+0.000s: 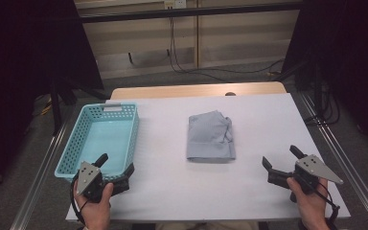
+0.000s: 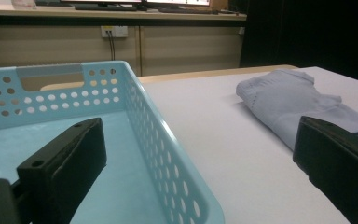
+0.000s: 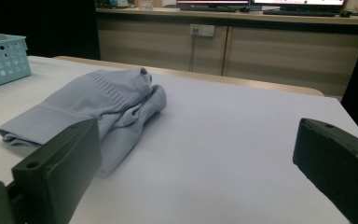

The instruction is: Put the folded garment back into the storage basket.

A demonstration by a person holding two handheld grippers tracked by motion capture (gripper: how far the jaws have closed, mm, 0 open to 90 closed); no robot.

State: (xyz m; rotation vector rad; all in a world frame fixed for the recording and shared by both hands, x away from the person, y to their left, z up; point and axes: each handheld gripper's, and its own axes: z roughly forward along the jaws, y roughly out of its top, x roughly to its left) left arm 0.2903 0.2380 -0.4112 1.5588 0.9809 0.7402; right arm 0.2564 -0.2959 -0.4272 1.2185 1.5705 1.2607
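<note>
**Both grippers wide open, folded garment lying free at mid-tabletop**

A folded pale grey-blue garment (image 1: 211, 137) lies flat near the middle of the white tabletop (image 1: 163, 191), touched by neither gripper. In the high view its neat folded edge faces the person, and the looser, bunched part sits at its far right corner. In the right gripper view the same garment (image 3: 98, 105) shows a ribbed band on top and a rumpled fold at one side.

A light blue perforated basket (image 1: 101, 139) stands at the left side of the tabletop, well apart from the garment. Nothing shows on its floor in the high view.

The left gripper (image 1: 117, 170), held in the person's left hand (image 1: 96, 203), sits at the near right corner of the basket. Its jaws stand wide apart with nothing between the pads; in the left gripper view one jaw is over the inside of the basket (image 2: 158, 135) and the other over the tabletop outside it, so the basket's wall runs between them. I cannot tell whether either jaw touches the basket.

The right gripper (image 1: 281, 158), held in the right hand (image 1: 311, 199), is at the near right of the tabletop, near the garment but clear of it. Its jaws are also spread wide and hold nothing, pointing toward the garment's right side.
</note>
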